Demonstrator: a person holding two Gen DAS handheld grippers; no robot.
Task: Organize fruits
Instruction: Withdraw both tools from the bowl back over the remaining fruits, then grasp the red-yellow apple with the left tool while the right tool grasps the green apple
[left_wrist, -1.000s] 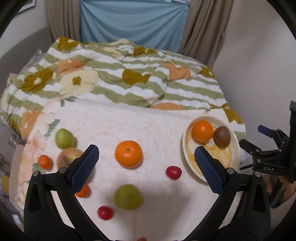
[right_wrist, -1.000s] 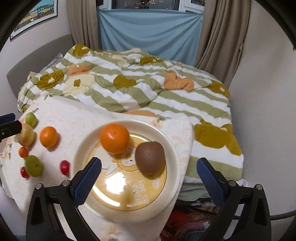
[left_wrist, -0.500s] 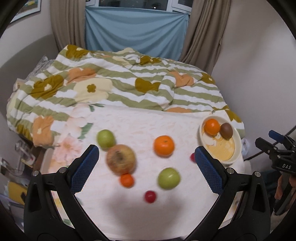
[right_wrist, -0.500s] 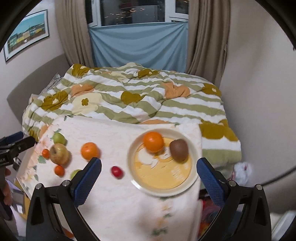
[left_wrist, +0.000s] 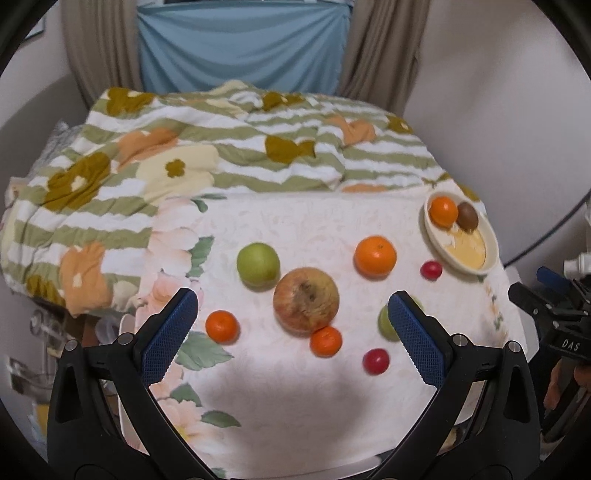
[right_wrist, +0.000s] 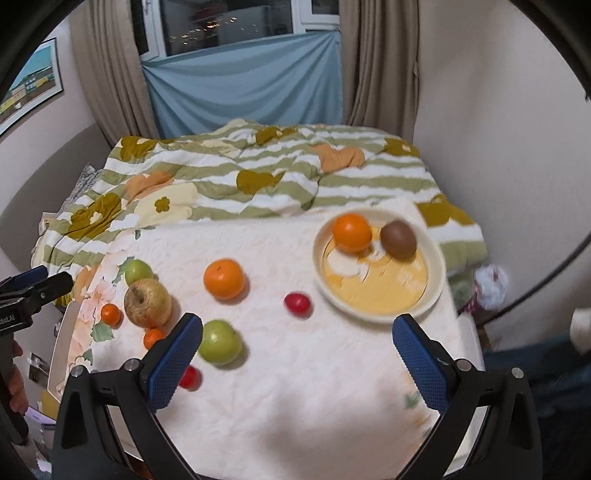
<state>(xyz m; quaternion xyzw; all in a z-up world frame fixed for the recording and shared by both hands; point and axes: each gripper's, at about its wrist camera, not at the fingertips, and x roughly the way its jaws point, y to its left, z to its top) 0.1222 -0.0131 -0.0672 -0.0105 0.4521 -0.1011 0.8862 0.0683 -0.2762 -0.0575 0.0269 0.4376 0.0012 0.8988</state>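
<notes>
A striped floral quilt (right_wrist: 258, 177) covers the bed beyond the table (left_wrist: 295, 387), whose pale floral cloth carries everything else; the cream plate (right_wrist: 436, 284), taken as landmark, sits at the table's far right corner and holds an orange (right_wrist: 352, 232) beside a brown kiwi (right_wrist: 398, 238), touching or nearly so, the kiwi's long axis lying roughly level; left of the plate lie a blemished apple (left_wrist: 306, 299), stem end facing up toward the camera, a second orange (left_wrist: 375, 256), two green apples (left_wrist: 257, 264) (right_wrist: 219, 341), two small mandarins (left_wrist: 221, 326) (left_wrist: 325, 340) and two red cherry tomatoes (left_wrist: 431, 270) (left_wrist: 375, 361); nearer than the plate, the left gripper (left_wrist: 295, 339) and right gripper (right_wrist: 295, 362) hover with jaws spread wide, holding nothing; "DAS" reads on the right gripper's body in the left view.
</notes>
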